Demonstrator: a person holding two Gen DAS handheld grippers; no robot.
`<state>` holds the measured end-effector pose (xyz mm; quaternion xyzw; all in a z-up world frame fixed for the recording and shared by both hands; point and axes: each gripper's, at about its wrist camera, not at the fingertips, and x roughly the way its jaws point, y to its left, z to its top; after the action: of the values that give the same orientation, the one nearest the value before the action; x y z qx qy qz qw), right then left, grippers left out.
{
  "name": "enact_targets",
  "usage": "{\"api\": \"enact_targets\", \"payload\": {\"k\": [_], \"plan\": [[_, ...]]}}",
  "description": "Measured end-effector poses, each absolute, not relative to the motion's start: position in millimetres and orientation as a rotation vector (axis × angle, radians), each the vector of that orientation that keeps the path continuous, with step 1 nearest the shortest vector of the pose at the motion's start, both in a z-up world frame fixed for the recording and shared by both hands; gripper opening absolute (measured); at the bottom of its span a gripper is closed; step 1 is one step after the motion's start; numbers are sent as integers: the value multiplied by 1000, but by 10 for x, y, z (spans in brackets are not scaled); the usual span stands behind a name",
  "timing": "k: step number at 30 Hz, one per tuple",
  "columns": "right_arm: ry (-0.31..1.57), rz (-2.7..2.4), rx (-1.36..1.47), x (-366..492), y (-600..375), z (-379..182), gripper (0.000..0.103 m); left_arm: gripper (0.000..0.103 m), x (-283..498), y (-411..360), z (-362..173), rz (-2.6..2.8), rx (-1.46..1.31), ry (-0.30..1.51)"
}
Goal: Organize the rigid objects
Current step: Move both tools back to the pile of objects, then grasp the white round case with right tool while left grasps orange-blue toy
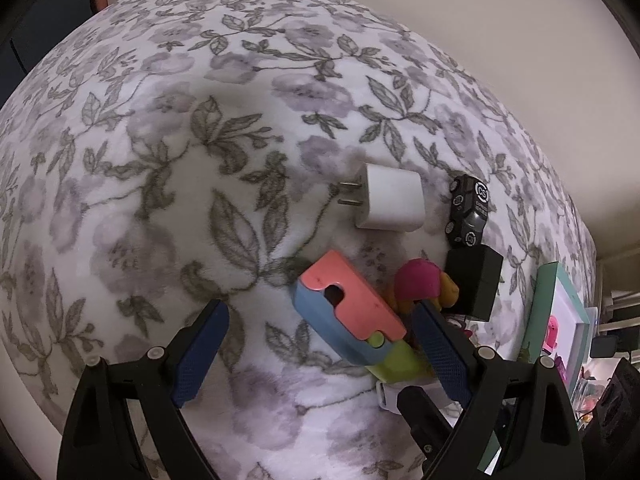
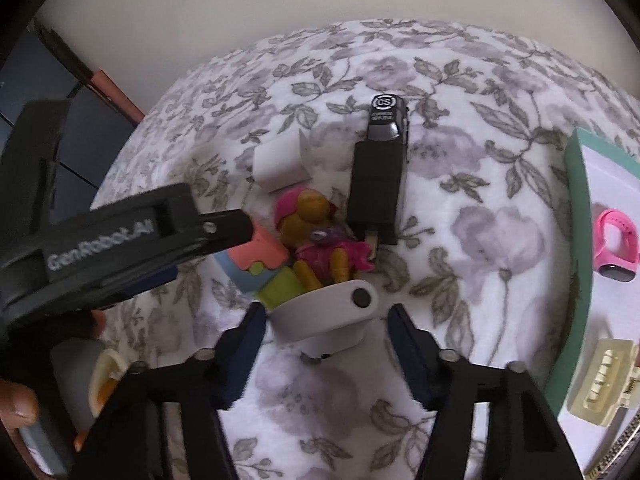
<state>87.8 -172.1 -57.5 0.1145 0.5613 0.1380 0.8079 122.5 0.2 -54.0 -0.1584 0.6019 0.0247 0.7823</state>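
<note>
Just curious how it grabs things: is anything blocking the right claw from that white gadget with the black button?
Nothing visible does. The white gadget lies right at the tips of the open right gripper. The doll figurine and a lime-green toy piece crowd only its far side.

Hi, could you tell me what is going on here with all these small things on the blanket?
A person is tidying small items on a flowered blanket with two handheld grippers. The left gripper is open around a pink, blue and green toy. The right gripper hangs open over a white tag. A watch and hair clip already lie in the tray.
</note>
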Motion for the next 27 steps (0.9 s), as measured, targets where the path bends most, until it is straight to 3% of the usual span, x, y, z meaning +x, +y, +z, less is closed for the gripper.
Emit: {"api": "enact_targets", "payload": {"k": [12,16,27], "plan": [[1208,228,239,884,-1930,-535,58,93,1274,-89,-601,51,-262,1311],[1208,199,266,899,-2074,-537,58,82,1280,-129,-642,47,-236,1325],[1201,168,312,905,-2295,-547,58,81,1385,-375,-824,62,-116,1328]]}}
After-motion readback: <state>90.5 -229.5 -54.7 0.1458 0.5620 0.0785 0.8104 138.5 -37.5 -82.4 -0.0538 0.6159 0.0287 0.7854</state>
